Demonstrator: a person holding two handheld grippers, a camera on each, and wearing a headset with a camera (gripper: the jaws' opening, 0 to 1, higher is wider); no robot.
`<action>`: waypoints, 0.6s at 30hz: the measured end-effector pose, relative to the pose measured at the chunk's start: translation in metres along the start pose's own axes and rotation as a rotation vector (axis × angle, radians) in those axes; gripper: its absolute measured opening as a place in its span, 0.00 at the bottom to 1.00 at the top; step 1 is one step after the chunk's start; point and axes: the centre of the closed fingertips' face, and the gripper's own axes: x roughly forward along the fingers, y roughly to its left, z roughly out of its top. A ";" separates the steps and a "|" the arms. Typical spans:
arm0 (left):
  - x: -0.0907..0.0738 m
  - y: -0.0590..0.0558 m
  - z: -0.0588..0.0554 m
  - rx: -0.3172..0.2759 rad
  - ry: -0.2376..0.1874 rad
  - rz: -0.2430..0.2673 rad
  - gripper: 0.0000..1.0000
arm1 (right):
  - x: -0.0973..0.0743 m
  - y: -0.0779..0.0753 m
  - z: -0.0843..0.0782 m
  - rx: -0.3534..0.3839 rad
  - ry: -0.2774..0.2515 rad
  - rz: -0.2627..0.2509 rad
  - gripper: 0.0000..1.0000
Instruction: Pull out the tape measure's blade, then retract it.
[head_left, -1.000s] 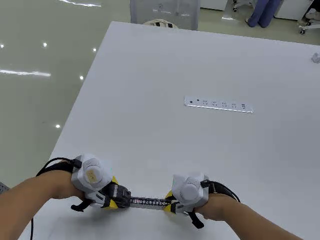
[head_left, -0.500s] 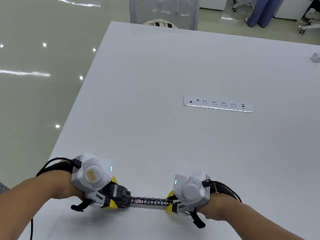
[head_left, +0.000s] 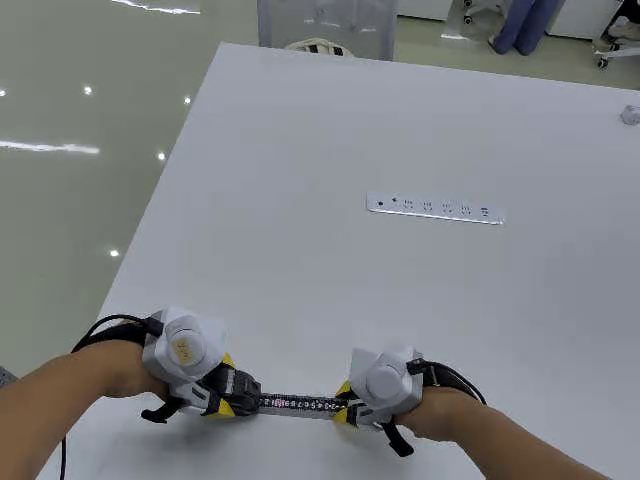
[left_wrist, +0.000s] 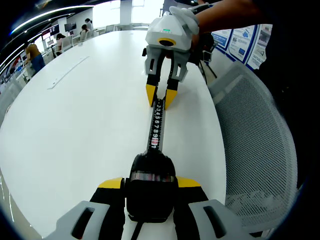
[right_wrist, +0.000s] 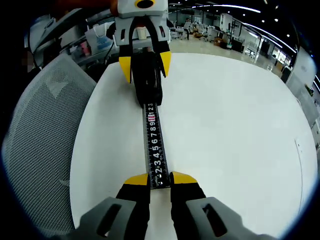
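The tape measure's black case (left_wrist: 150, 187) sits between the yellow-tipped fingers of my left gripper (left_wrist: 150, 182), which is shut on it. Its white numbered blade (left_wrist: 156, 125) runs out a short way over the white table to my right gripper (left_wrist: 161, 95). In the right gripper view that gripper (right_wrist: 160, 179) is shut on the blade (right_wrist: 154, 145) near its end, facing the case (right_wrist: 149, 80) and the left gripper (right_wrist: 145, 62). In the head view both grippers, left (head_left: 232, 390) and right (head_left: 345, 405), lie near the table's front edge with the blade (head_left: 300, 404) stretched between them.
A white power strip (head_left: 435, 210) lies flat mid-table, to the right. The table's left edge (head_left: 150, 210) drops to a glossy floor. A grey mesh chair (left_wrist: 255, 140) stands close behind the front edge. Another chair (head_left: 320, 20) stands at the far end.
My right gripper has eased slightly to the right, so a little more blade shows between the grippers. The left gripper has held still with the case.
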 end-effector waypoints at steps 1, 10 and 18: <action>0.000 0.000 0.000 0.000 0.000 0.000 0.34 | 0.000 0.000 0.000 0.000 0.001 0.000 0.14; 0.001 0.001 0.000 -0.004 -0.004 0.000 0.34 | -0.002 -0.001 -0.003 -0.002 0.007 0.000 0.14; 0.001 0.000 0.000 -0.001 -0.003 -0.004 0.34 | -0.003 -0.001 -0.003 -0.002 0.008 -0.002 0.14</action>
